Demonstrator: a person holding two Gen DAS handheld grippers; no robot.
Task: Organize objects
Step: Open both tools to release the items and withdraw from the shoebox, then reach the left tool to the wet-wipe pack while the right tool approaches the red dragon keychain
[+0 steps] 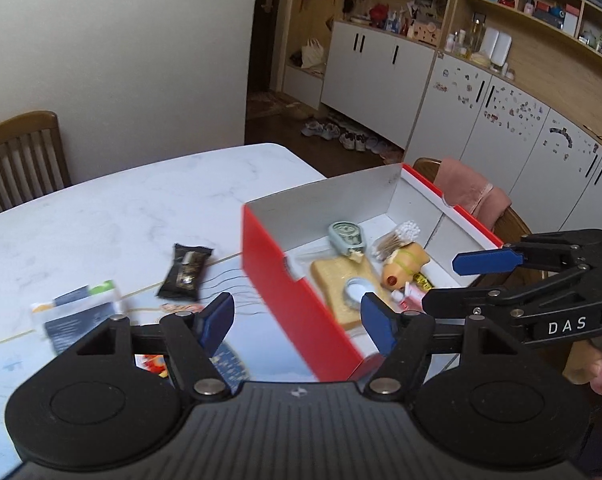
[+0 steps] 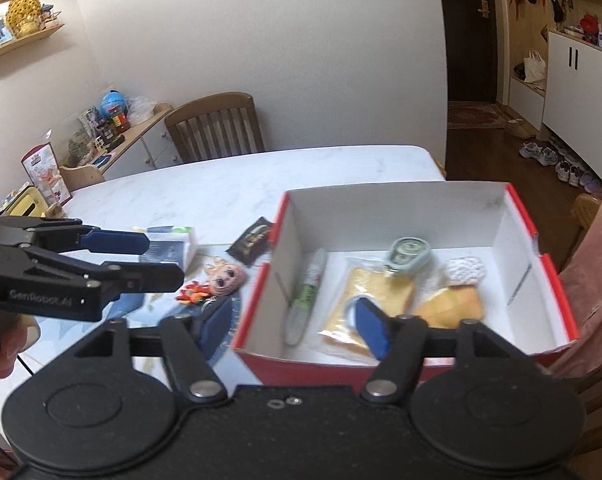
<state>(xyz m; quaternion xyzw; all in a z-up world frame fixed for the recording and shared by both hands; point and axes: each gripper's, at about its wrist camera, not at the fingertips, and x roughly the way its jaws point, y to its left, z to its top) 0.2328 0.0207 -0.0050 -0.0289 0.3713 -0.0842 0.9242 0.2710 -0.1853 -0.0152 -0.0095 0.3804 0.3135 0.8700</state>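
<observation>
Two tongs, left tongs (image 1: 297, 320) and right tongs (image 2: 295, 328), both spread, gripping nothing, above box (image 2: 257, 292) near wall. Inside box: pen (image 2: 307, 296), lengthwise along left wall. Left of box on table (image 2: 205, 192): dark packet (image 1: 185, 271).

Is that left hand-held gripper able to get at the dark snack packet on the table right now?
Probably yes. The left hand-held gripper is open and empty, and the dark snack packet lies flat on the table just ahead, outside the red box, with nothing between them.
</observation>
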